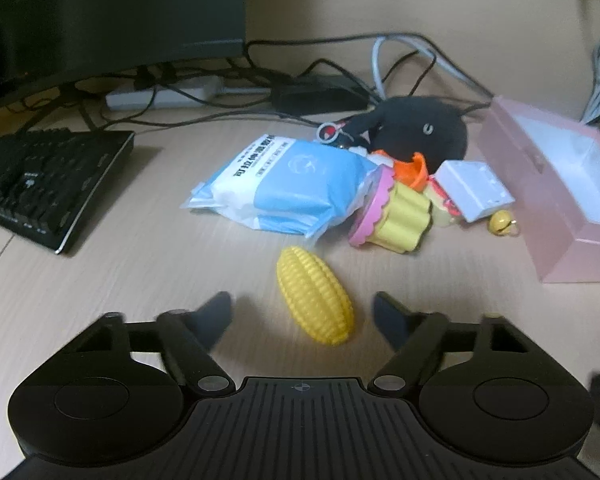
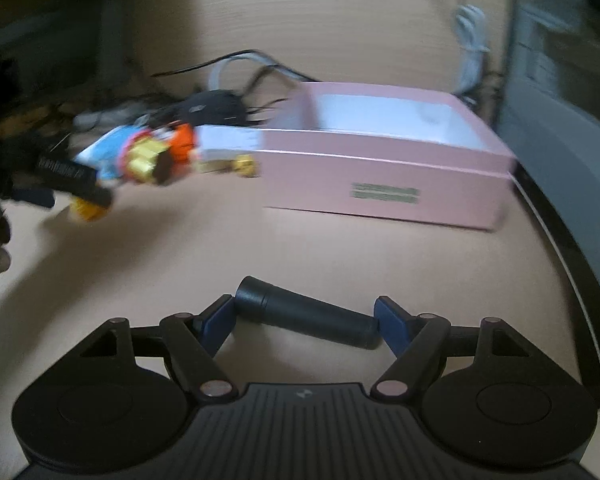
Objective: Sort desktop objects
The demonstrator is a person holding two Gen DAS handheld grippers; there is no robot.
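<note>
In the left wrist view a yellow toy corn cob lies on the wooden desk between the fingers of my left gripper. The gripper is open: the right finger is near the cob and the left finger stands well clear of it. In the right wrist view my right gripper is shut on a black cylinder, held end to end between its blue pads just above the desk. The open pink box stands ahead of it, white inside.
A pile sits left of the pink box: a blue-white packet, a black plush, a pink-and-yellow cupcake toy, a white case and a small bell. A keyboard, a monitor and cables lie behind and to the left.
</note>
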